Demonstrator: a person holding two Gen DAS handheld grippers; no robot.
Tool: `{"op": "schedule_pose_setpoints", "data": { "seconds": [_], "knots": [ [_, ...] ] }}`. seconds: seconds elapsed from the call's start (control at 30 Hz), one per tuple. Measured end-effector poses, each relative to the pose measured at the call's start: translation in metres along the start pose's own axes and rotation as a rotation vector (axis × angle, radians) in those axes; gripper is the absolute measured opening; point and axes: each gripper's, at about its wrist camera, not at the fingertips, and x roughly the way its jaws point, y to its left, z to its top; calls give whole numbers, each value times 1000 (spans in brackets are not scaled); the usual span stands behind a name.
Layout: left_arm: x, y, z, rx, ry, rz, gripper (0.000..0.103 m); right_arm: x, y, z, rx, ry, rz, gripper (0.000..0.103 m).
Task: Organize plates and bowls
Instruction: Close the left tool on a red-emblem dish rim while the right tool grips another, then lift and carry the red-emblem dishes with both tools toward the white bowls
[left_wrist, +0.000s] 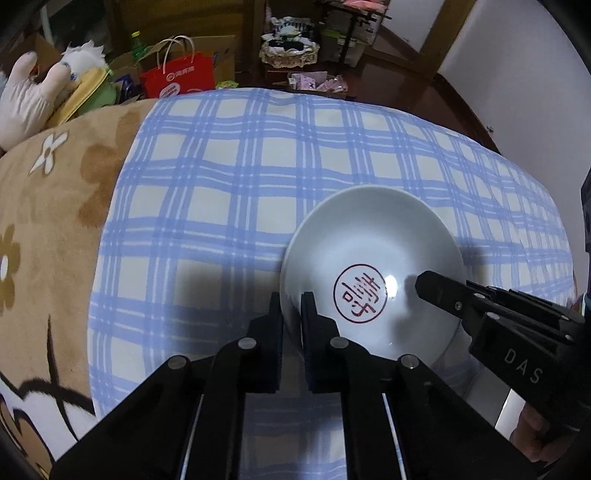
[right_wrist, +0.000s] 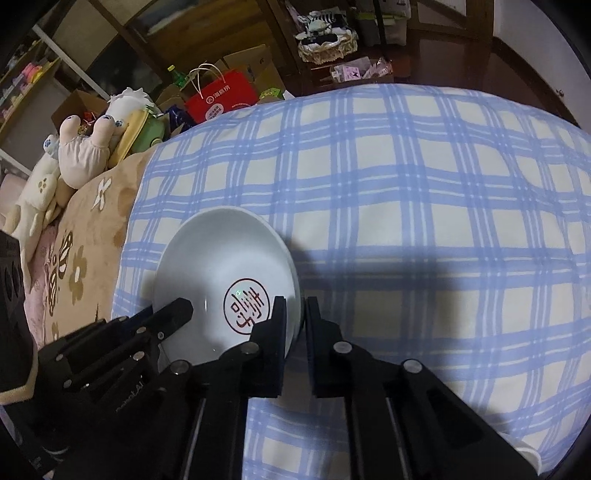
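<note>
Two grippers pinched one white bowl on a checked cloth.

A tan flowered blanket (left_wrist: 48, 229) lay leftmost, soft toys (right_wrist: 74, 147) and a red paper bag (left_wrist: 177, 75) behind it. The blue-checked cloth (left_wrist: 229, 192) carried the white bowl (left_wrist: 369, 240); the left gripper (left_wrist: 291, 306) clamped its left rim, the right gripper (right_wrist: 295, 314) its right rim.

Glossy ceramic bowl (left_wrist: 369, 266), matt cloth (left_wrist: 221, 184)
</note>
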Motion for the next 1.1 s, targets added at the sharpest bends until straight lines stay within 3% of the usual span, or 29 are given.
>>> {"op": "schedule_pose_setpoints", "data": {
  "seconds": [0.23, 0.8, 1.1],
  "knots": [
    [-5, 10, 4, -67, -12, -66, 9, -6, 3, -2, -18, -8, -11, 10],
    [-60, -29, -15, 65, -91, -35, 9, -60, -4, -16, -3, -72, -5, 7],
    [-81, -38, -29, 46, -113, -101, 9, -91, -7, -33, -1, -90, -38, 7]
  ]
}}
